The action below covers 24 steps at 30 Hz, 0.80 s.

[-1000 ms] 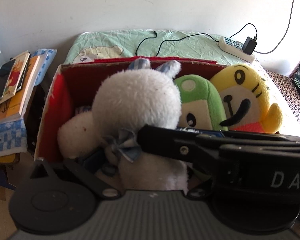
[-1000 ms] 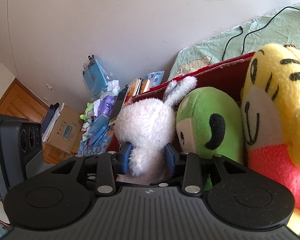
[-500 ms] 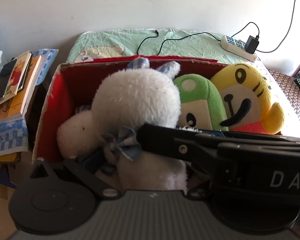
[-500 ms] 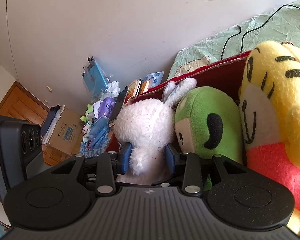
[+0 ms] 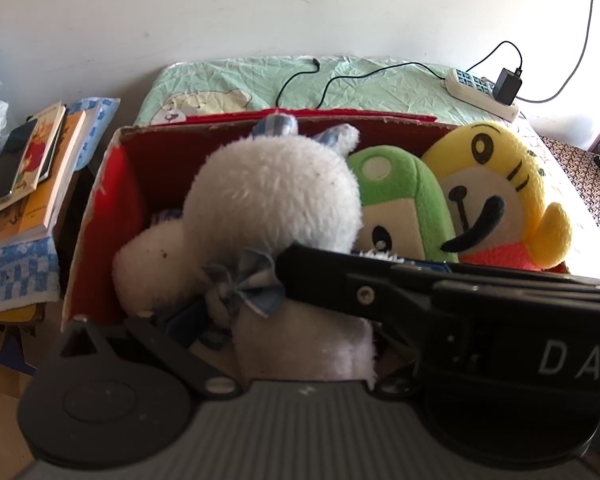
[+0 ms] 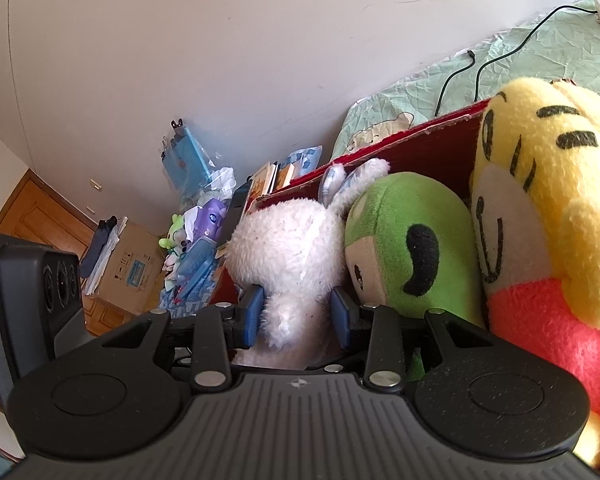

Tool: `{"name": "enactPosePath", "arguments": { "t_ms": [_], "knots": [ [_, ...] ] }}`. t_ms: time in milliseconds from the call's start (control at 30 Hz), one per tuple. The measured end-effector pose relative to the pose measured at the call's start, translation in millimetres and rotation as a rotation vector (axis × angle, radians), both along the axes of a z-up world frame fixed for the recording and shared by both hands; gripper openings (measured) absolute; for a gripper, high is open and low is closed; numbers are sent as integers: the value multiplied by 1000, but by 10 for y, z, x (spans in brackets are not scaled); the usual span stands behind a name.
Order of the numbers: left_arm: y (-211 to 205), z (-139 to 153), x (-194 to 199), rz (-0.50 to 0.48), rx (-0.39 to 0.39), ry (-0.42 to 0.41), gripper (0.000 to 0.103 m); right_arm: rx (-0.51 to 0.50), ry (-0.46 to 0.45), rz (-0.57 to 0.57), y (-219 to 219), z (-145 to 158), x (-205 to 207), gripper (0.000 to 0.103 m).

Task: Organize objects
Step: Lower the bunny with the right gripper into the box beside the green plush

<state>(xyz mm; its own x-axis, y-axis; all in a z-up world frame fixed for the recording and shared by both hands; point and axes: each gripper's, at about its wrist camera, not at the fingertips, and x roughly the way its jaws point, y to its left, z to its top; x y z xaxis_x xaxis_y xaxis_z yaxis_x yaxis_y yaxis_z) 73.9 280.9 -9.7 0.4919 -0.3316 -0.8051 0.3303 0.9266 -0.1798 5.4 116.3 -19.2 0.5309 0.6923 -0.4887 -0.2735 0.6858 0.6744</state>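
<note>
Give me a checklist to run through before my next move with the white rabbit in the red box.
1. Right tongs closed on the white rabbit: ok, both blue pads press into its fur.
2. Left tongs grip: cannot tell, one finger is hidden behind the other tool.
3. Rabbit inside the red box: ok.
4. Green plush and yellow plush seated in the box: ok, side by side next to the rabbit.
5. Spare room in the box: ok, a gap shows between the rabbit and the wall nearest the books.
</note>
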Motion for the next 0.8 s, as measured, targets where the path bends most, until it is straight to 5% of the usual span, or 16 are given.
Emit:
{"name": "enactPosePath", "arguments": {
  "t_ms": [800],
  "knots": [
    [-21, 7, -49, 66, 54, 22, 103, 5, 18, -21, -49, 29, -52, 38]
  ]
}}
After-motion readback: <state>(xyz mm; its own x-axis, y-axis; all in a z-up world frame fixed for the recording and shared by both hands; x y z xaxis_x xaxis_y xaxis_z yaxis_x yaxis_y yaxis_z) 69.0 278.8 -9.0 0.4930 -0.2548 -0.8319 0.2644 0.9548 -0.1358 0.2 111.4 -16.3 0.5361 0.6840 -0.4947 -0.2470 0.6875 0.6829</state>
